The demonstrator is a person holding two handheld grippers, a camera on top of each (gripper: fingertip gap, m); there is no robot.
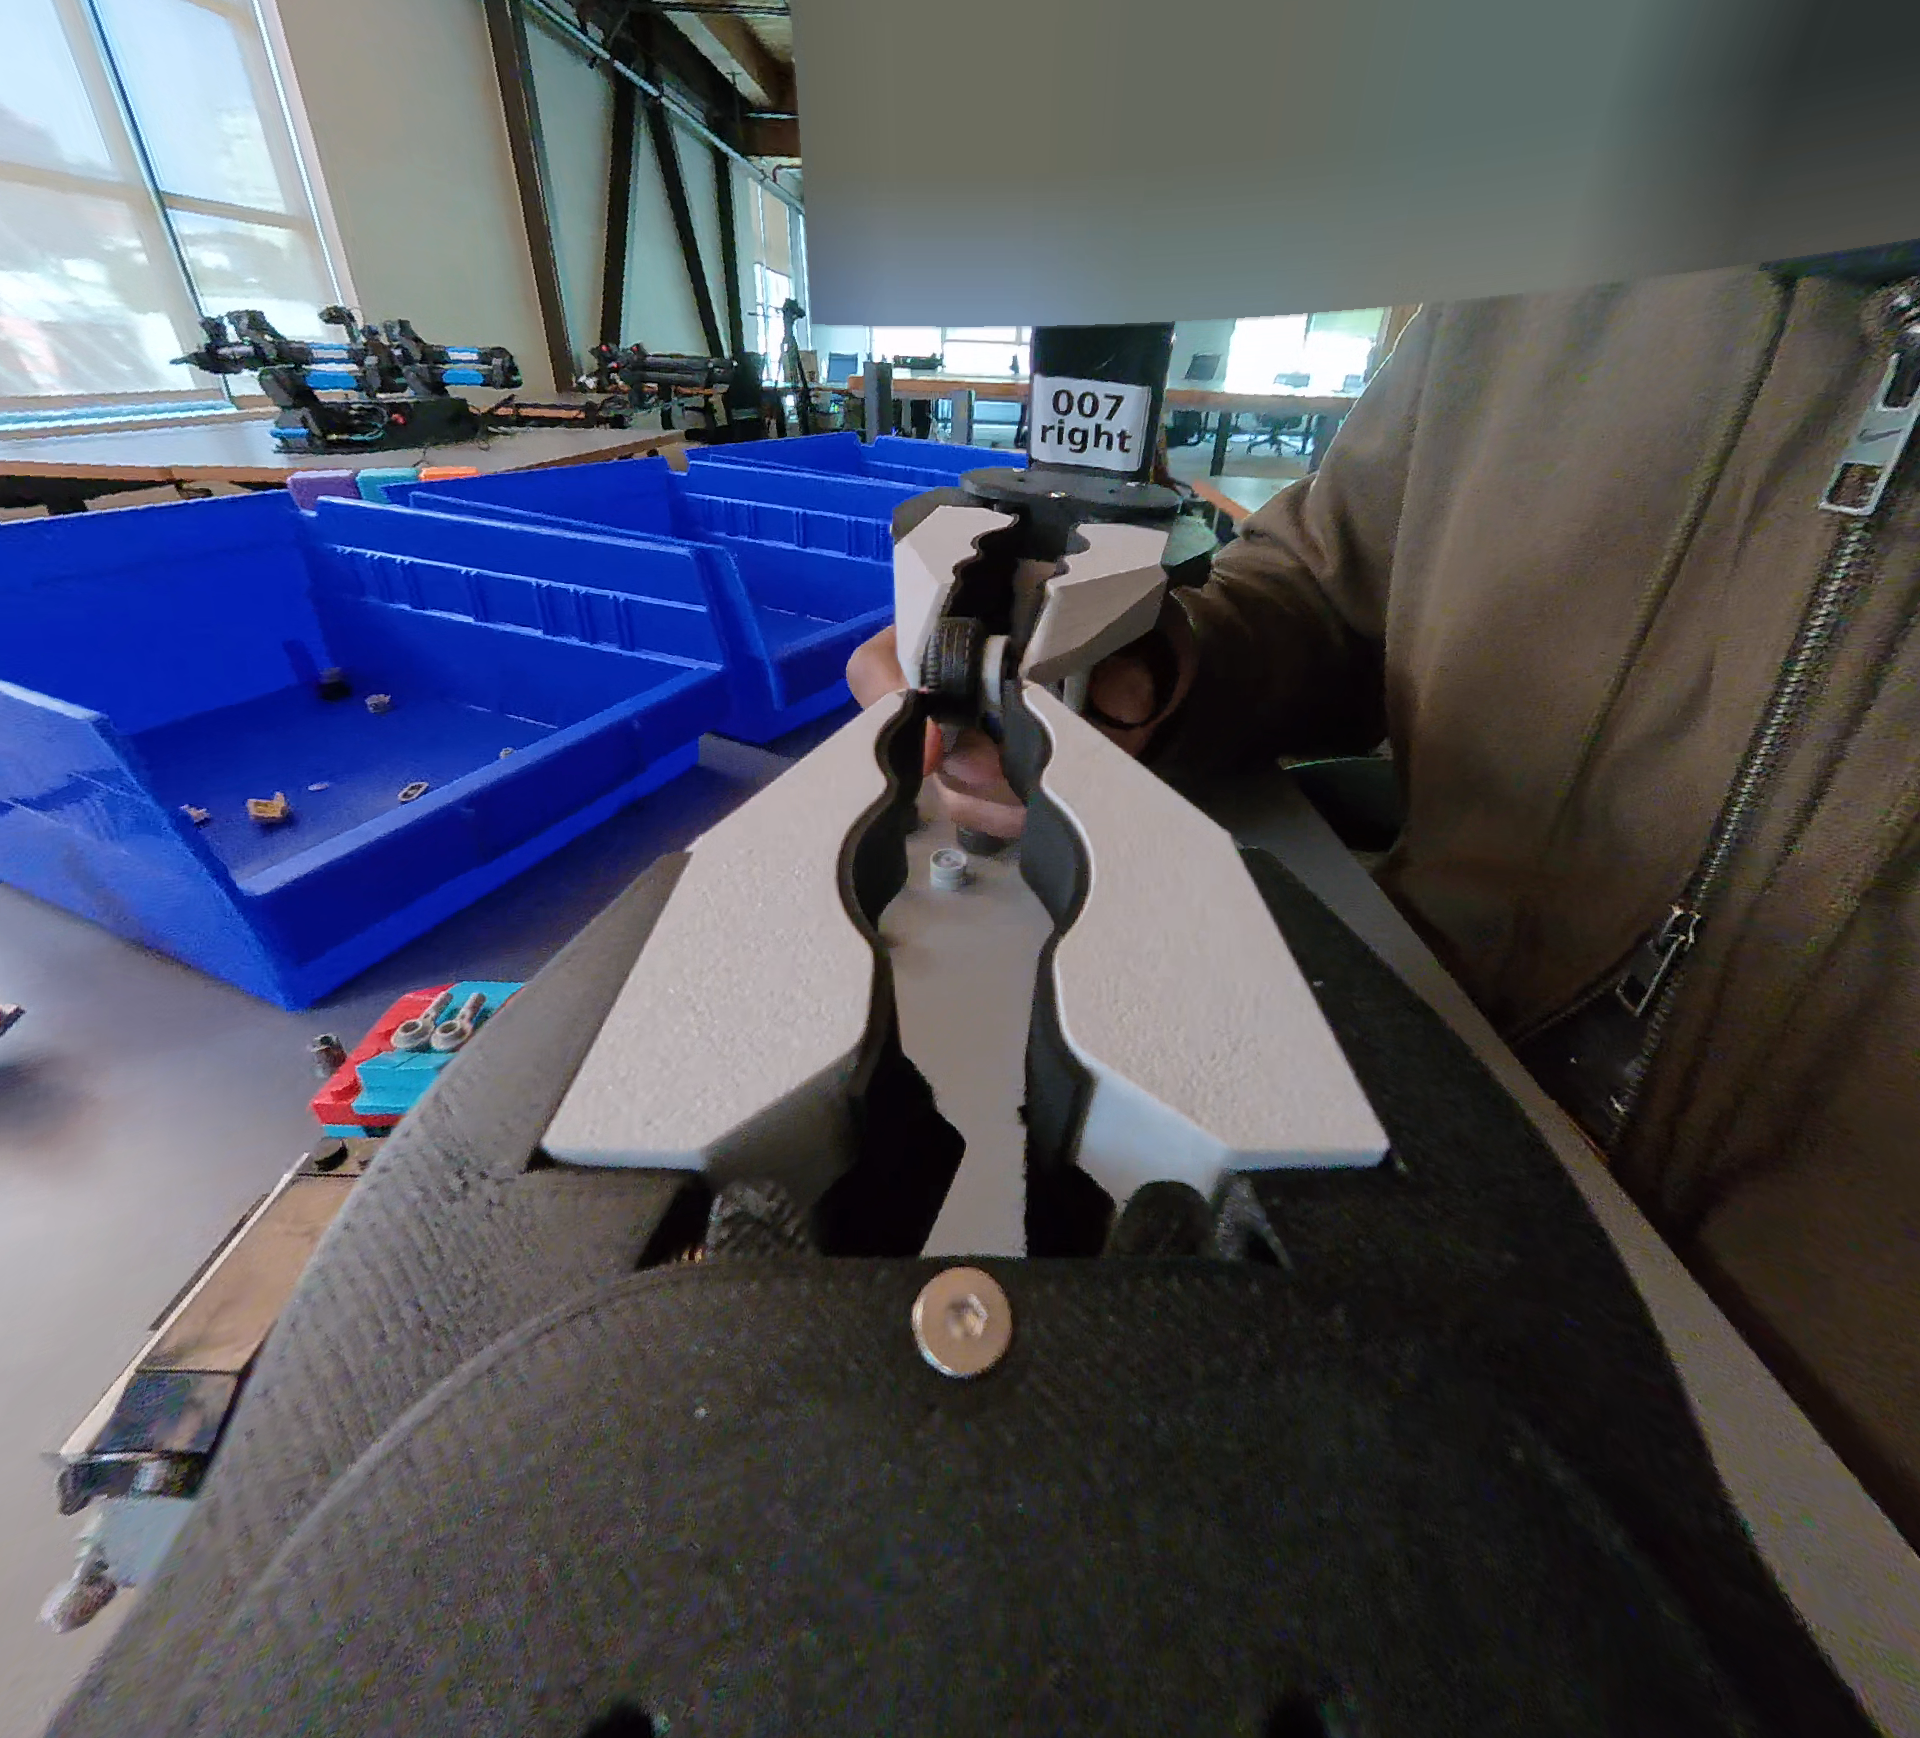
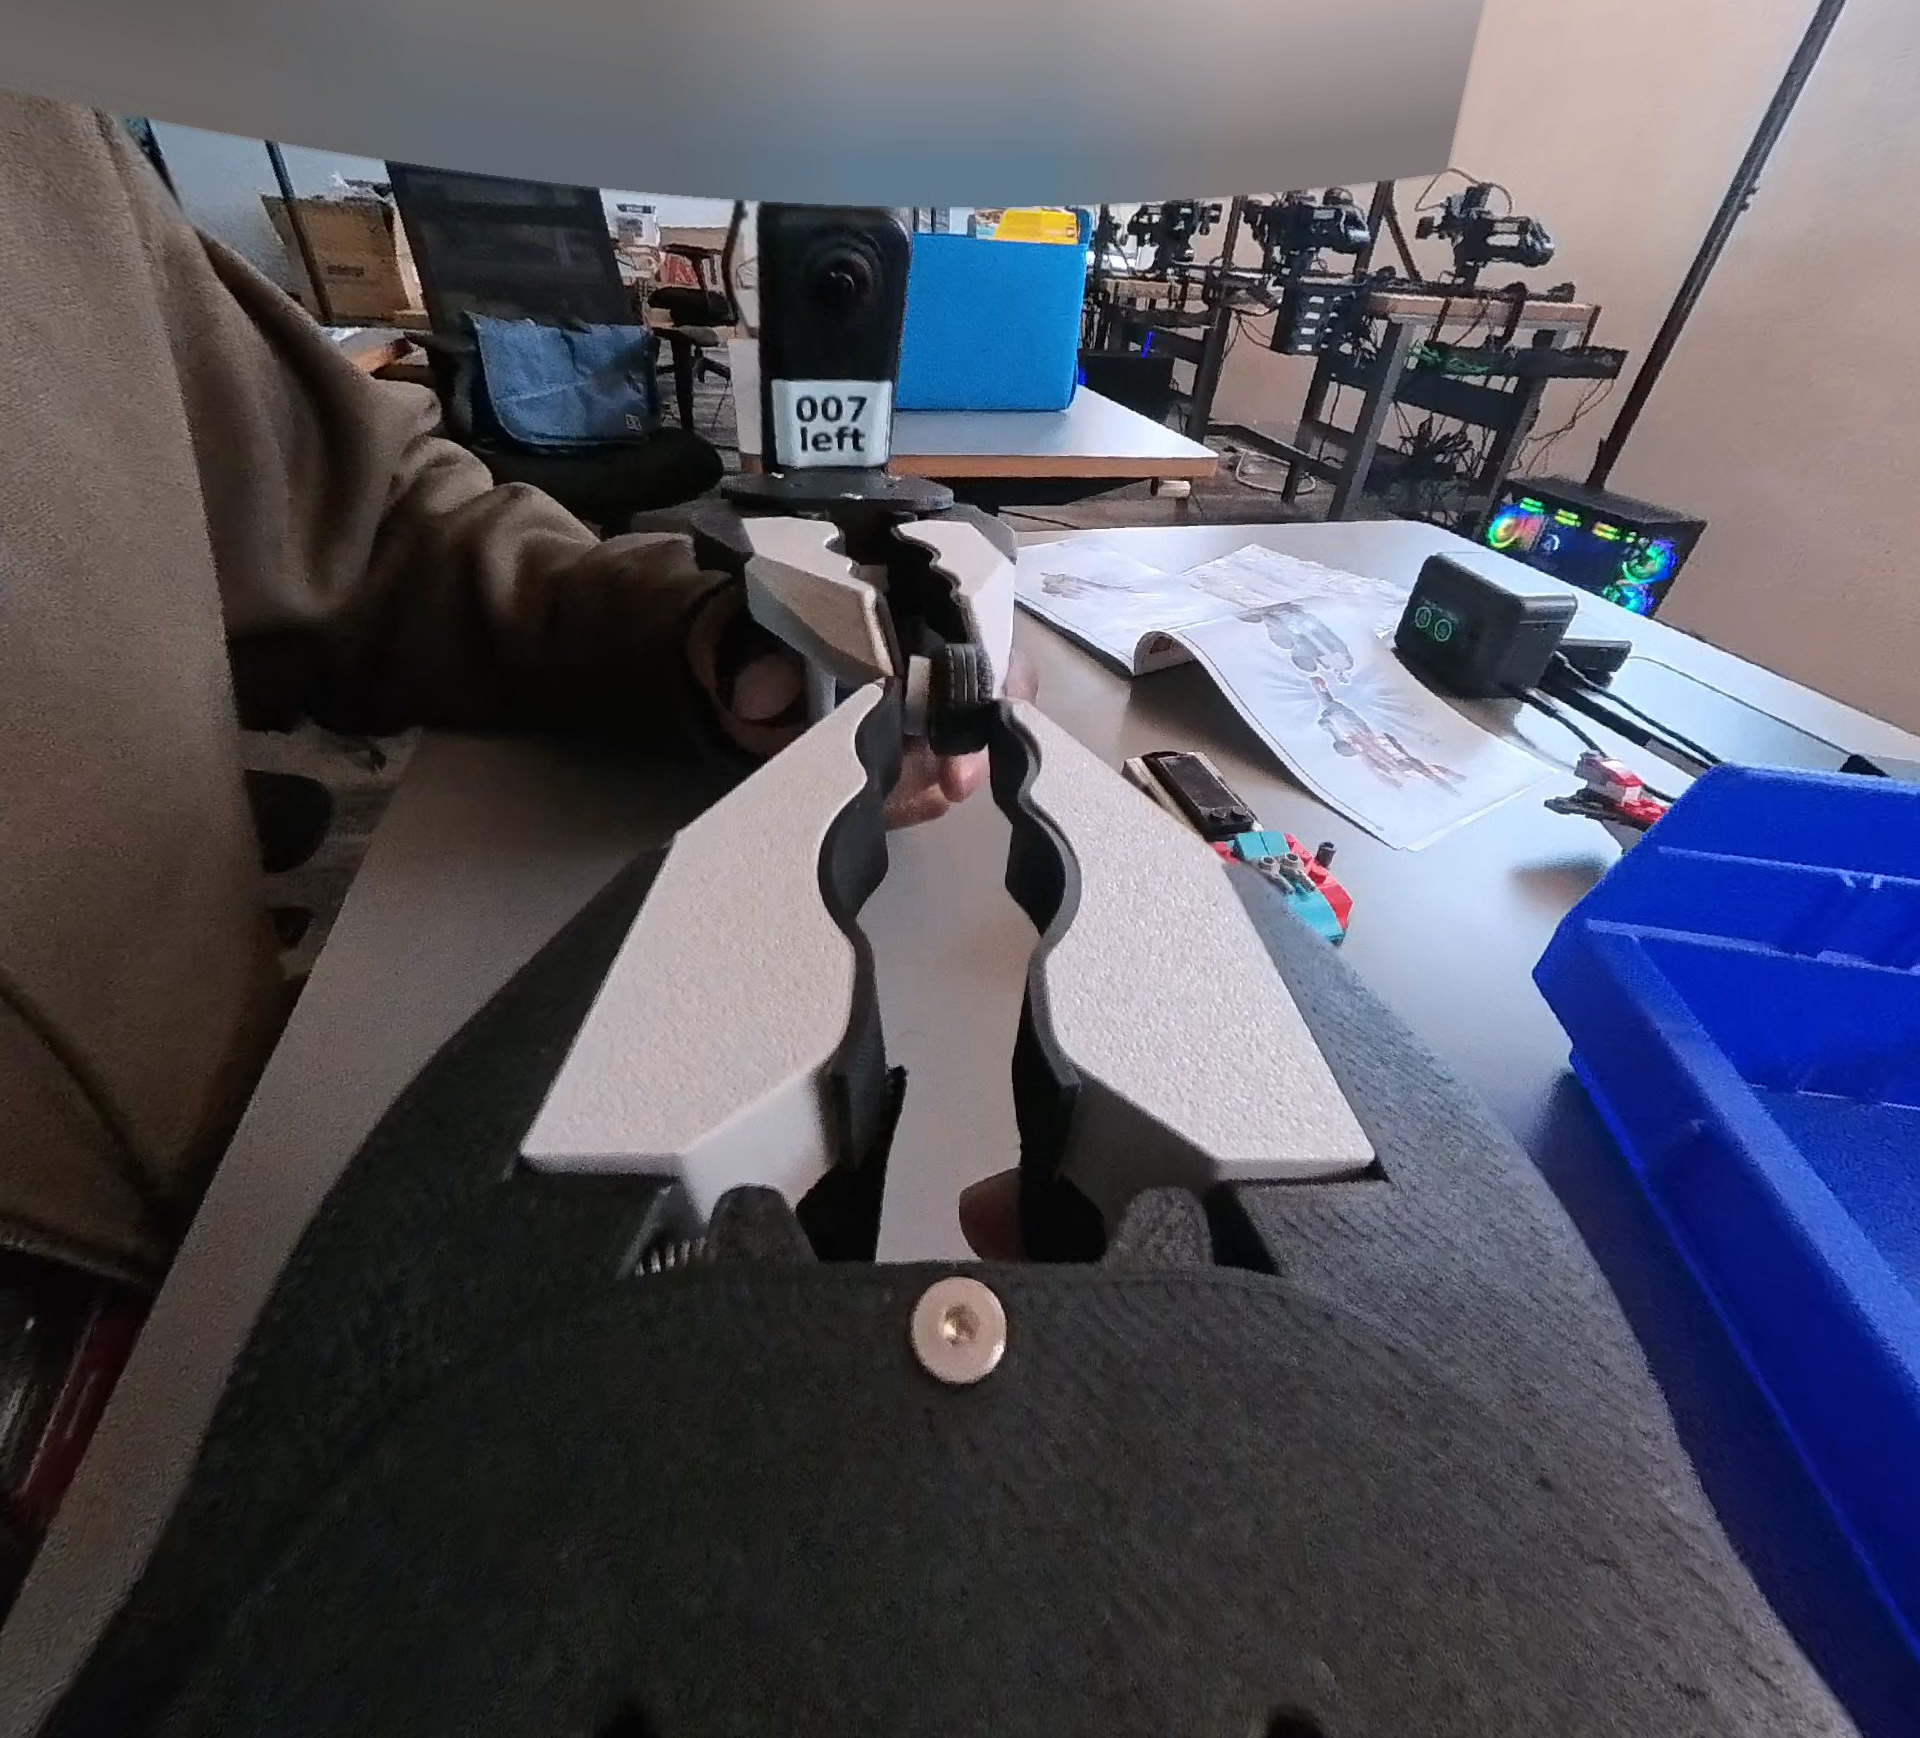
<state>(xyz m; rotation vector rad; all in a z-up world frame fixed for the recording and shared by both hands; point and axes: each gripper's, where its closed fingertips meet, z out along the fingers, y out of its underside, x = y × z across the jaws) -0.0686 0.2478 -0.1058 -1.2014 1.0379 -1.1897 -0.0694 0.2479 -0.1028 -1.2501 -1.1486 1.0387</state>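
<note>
both grippers, left (image 1: 961, 712) and right (image 2: 940, 712), clenched on one small black wheel (image 1: 951, 660) above grey table (image 2: 1351, 940), near blue bin (image 1: 436, 753).

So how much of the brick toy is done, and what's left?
Done, it seems: a small red and teal brick model lies on the table, looking only part-built. In hand: the left gripper and right gripper both clamp one small wheel, a black tyre with a white hub. Probably left: a loose grey round piece and a few bits in the blue bin.
</note>
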